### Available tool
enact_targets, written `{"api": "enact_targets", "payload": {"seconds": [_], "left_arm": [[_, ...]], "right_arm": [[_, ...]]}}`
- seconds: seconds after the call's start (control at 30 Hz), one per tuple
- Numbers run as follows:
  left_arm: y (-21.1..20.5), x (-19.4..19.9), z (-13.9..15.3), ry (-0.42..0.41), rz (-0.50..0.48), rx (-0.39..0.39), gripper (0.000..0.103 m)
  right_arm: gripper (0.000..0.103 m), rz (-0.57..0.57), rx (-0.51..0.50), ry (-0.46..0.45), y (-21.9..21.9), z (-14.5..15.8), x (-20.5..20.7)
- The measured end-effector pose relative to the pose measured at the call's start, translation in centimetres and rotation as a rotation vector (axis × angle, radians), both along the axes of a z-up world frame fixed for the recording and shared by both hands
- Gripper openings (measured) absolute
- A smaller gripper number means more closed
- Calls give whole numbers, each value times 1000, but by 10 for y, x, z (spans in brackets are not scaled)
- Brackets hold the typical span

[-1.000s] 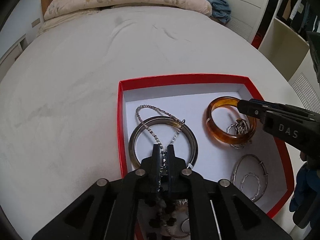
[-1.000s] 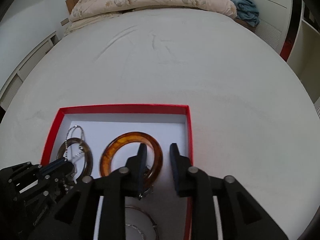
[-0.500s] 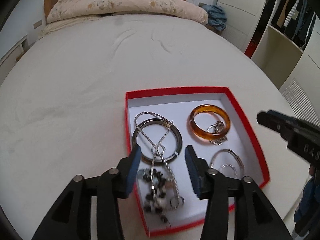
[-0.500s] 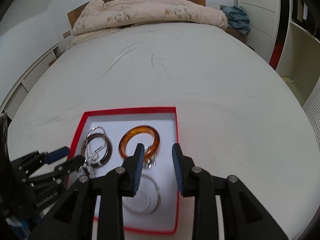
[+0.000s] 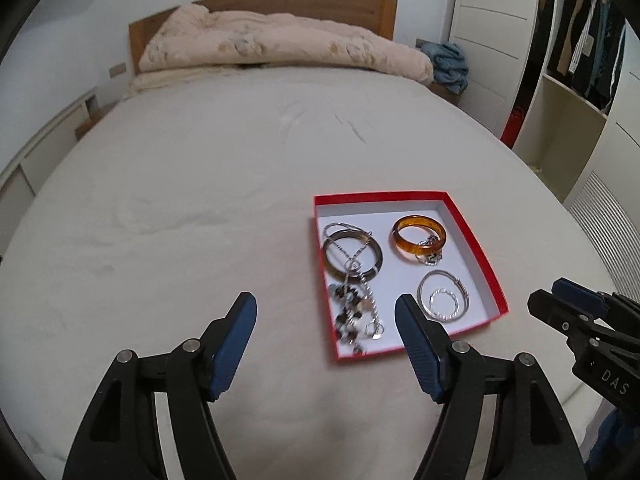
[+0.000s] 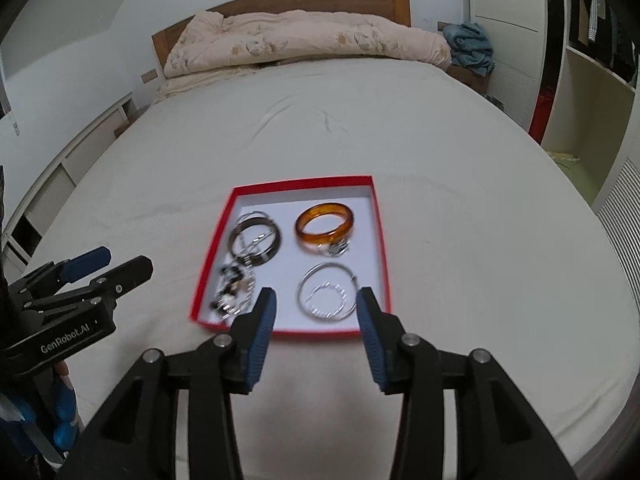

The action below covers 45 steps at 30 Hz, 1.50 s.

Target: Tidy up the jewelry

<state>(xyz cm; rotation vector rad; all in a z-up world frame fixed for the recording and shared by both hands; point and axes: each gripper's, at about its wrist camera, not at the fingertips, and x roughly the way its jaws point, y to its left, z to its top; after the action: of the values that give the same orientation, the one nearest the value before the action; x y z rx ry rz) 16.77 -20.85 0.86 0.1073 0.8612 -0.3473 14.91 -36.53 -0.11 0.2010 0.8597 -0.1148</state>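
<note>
both grippers clear of the box, nothing held

your left gripper (image 5: 325, 307) has its jaws spread wide with nothing between them; they have just been opening. it hangs over bare sheet, just short of the red box's (image 5: 476, 248) near left corner. your right gripper (image 6: 315, 302) is parted too, narrower, also just been opening, nothing in it, hovering above the box's near edge.

inside the box, near row: beaded piece (image 5: 354, 314) tangled with a silver chain on the left, thin silver hoops (image 5: 443, 296) on the right. far row: dark bangle (image 5: 353, 254) with the chain draped across it on the left, amber bangle (image 5: 418, 237) on the right with a small silver piece leaning on its near rim.

box sits on the bed (image 5: 200, 184), toward your end. rolled duvet (image 5: 280, 46) against the wooden headboard at the far end.
</note>
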Motion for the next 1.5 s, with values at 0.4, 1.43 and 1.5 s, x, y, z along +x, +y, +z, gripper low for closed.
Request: {"api": "enact_targets", "payload": {"seconds": [0.4,1.43,1.5], "left_arm": [[72,-75,40,-121,59,58,78],[176,-185,49,-203,132,38,90],[176,-186,47,-199,130,39,90]], "right_arm": [[46,33,-25,-74,64,33,-69],[61,120,-90,-101,148,33,-141],[62,117,-89,-103,147,32,-141]]}}
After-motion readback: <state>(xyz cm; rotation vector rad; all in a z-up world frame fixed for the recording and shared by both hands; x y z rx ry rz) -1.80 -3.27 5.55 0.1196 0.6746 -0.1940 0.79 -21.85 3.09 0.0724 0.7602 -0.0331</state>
